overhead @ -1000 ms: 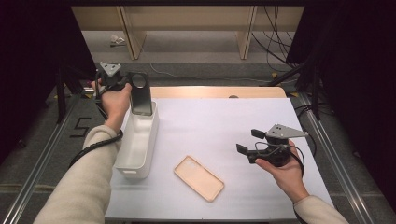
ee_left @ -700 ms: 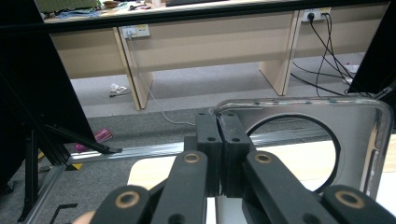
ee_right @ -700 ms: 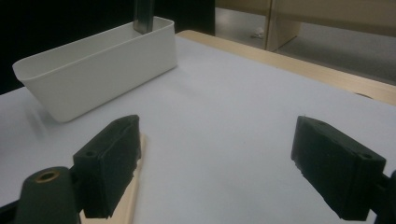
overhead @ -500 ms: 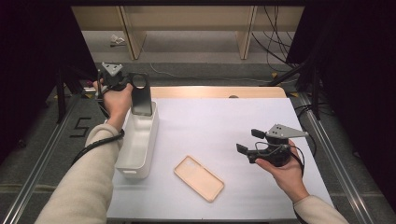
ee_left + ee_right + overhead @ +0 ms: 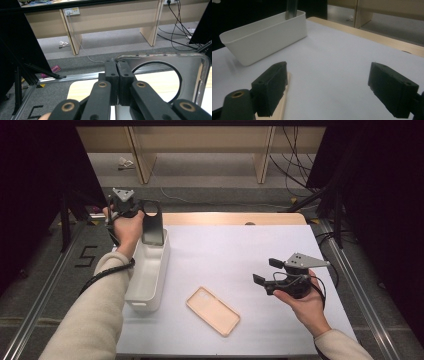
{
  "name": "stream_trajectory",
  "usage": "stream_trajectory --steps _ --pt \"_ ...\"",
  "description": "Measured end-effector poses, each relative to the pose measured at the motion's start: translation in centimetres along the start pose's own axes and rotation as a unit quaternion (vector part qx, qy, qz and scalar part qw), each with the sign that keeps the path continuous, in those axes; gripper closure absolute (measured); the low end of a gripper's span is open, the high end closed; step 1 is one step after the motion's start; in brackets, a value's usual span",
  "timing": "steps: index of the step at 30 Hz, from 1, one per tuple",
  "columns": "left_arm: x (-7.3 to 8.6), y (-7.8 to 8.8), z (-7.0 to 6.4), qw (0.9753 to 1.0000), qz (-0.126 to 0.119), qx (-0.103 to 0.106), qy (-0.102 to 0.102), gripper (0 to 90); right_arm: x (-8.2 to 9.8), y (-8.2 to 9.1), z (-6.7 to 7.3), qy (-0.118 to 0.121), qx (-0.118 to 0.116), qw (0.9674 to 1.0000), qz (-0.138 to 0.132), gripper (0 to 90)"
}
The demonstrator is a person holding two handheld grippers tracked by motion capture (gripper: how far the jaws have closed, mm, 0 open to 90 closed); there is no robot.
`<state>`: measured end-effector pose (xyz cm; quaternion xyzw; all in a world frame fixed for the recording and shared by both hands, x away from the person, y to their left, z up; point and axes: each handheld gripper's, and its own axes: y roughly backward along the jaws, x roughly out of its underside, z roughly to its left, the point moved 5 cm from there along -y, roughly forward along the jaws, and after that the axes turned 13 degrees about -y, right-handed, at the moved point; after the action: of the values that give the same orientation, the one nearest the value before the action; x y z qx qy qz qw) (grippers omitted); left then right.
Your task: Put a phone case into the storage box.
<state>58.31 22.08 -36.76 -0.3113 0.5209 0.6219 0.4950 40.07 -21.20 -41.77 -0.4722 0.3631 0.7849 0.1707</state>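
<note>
While held upright over the far end of the bin: dark clear phone case with a round cut-out, pinched at one edge, lower end inside or just above the bin's far end; cannot tell whether touching the floor of it.

Left hand-held gripper: pressed together on the thin edge of the dark case, near the far left corner of the counter.

Right hand-held gripper: spread wide, nothing between the pads, hovering low over the right half of the counter, aimed toward the left edge.

White oblong plastic bin: along the left edge of the counter, long side running near to far, otherwise holding nothing visible.

Flat beige phone case: lying open side up near the near edge, between the bin and the right hand-held gripper, apart from both.

Step in hand, as judged: lowering the dark case into the bin, not yet released.

Next move, as judged: easing the dark case down until supported, then parting the left pads and lifting clear without tipping the bin; afterwards likely bringing the spread right pads onto an edge of the beige case.
</note>
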Motion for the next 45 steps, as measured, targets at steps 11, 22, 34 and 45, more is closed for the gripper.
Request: stream_trajectory --steps 11,22,34,45 --pt "0.8 -0.8 -0.4 0.9999 0.014 0.002 -0.005 88.0 0.0 0.0 0.0 0.0 -0.001 1.0 0.0 16.8" --pt "2.2 -1.4 -0.2 0.9996 0.027 0.002 -0.002 87.9 0.0 0.0 0.1 0.001 -0.003 1.0 0.002 16.9" --pt "2.5 -1.7 -0.3 0.9994 0.033 0.001 -0.009 87.6 0.1 -0.1 0.2 0.002 -0.004 1.0 0.003 17.1" --pt "2.9 -2.1 -0.4 0.999 0.04 0.004 -0.017 87.3 0.1 -0.1 0.2 0.003 -0.005 1.0 0.004 17.0"
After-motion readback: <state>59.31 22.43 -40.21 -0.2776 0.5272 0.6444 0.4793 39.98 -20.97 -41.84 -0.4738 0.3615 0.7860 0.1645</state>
